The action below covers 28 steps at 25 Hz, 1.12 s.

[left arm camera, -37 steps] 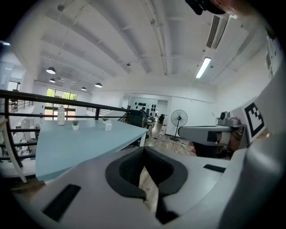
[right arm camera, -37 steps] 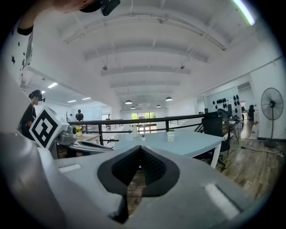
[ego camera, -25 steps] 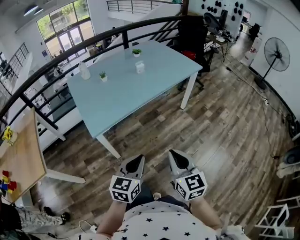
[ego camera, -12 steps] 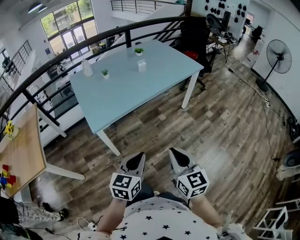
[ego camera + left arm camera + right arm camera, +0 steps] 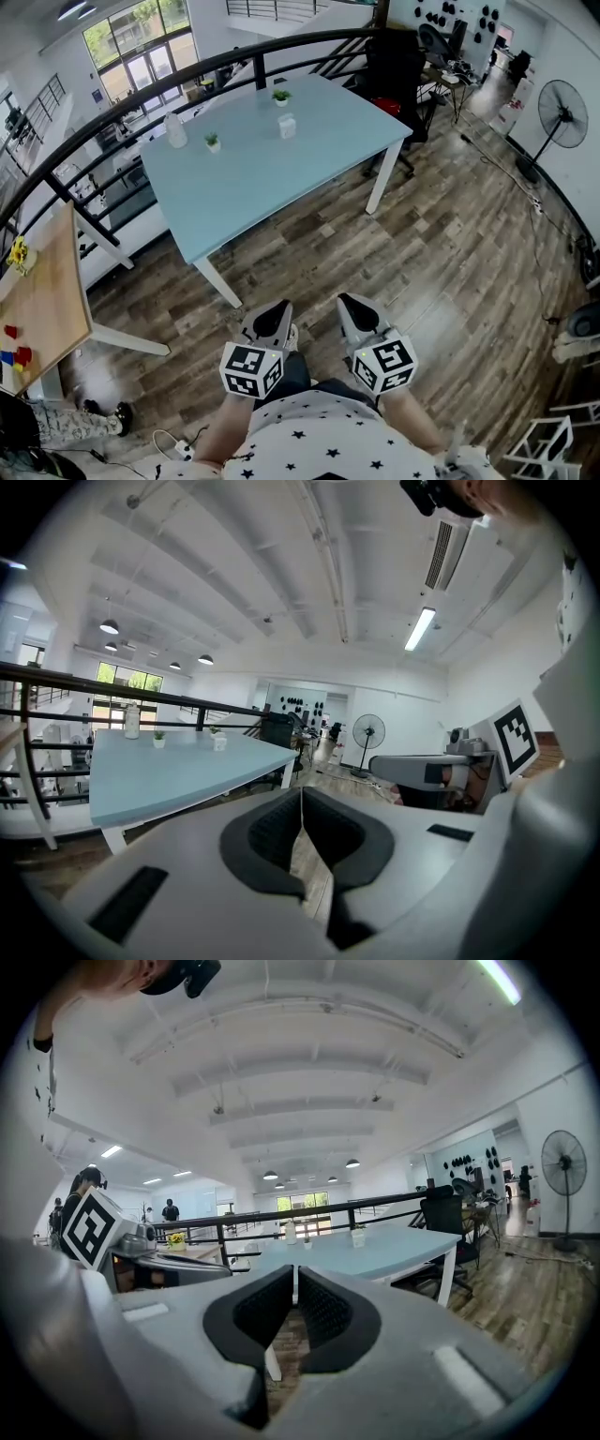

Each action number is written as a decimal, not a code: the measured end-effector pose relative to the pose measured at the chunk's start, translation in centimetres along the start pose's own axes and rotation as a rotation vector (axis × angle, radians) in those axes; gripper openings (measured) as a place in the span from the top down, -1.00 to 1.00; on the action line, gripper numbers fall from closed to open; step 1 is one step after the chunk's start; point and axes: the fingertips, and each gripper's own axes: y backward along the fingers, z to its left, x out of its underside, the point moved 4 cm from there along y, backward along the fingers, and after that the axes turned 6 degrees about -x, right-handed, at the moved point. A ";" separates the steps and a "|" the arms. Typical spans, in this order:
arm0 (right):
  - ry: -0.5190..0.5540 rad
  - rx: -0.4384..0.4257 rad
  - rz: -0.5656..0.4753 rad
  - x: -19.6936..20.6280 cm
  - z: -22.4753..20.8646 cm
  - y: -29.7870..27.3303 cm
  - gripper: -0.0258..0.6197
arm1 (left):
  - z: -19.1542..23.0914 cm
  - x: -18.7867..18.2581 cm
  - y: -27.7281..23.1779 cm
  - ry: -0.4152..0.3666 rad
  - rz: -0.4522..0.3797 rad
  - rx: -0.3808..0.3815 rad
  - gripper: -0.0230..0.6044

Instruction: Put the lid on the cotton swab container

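Wood floor (image 5: 450,253) lies below me, where my left tongs (image 5: 277,311) and right tongs (image 5: 349,306) sit pressed together and empty, well apart from the cotton swab container (image 5: 287,126), which seems to stand upright on the pale-blue tabletop (image 5: 253,183).

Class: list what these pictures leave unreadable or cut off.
- Head view: white container is too small and distant; lid on or off, unclear.
- Gripper views: clear bottle is tiny; its contents cannot be made out.
- Head view: wooden table is cut off by the left edge.
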 end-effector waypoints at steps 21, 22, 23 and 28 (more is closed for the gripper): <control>-0.056 0.004 0.036 -1.0 -9.2 -11.8 0.56 | 7.6 -2.7 -12.6 -0.014 0.036 0.024 0.54; -0.058 0.003 0.039 -1.4 -9.8 -12.7 0.52 | 8.2 -3.3 -13.5 -0.015 0.038 0.026 0.53; -0.059 0.002 0.040 -1.9 -10.3 -13.6 0.49 | 8.8 -3.9 -14.3 -0.016 0.040 0.027 0.52; -0.058 -0.001 0.046 -4.2 -13.0 -18.4 0.40 | 12.1 -6.8 -18.6 -0.021 0.036 0.034 0.48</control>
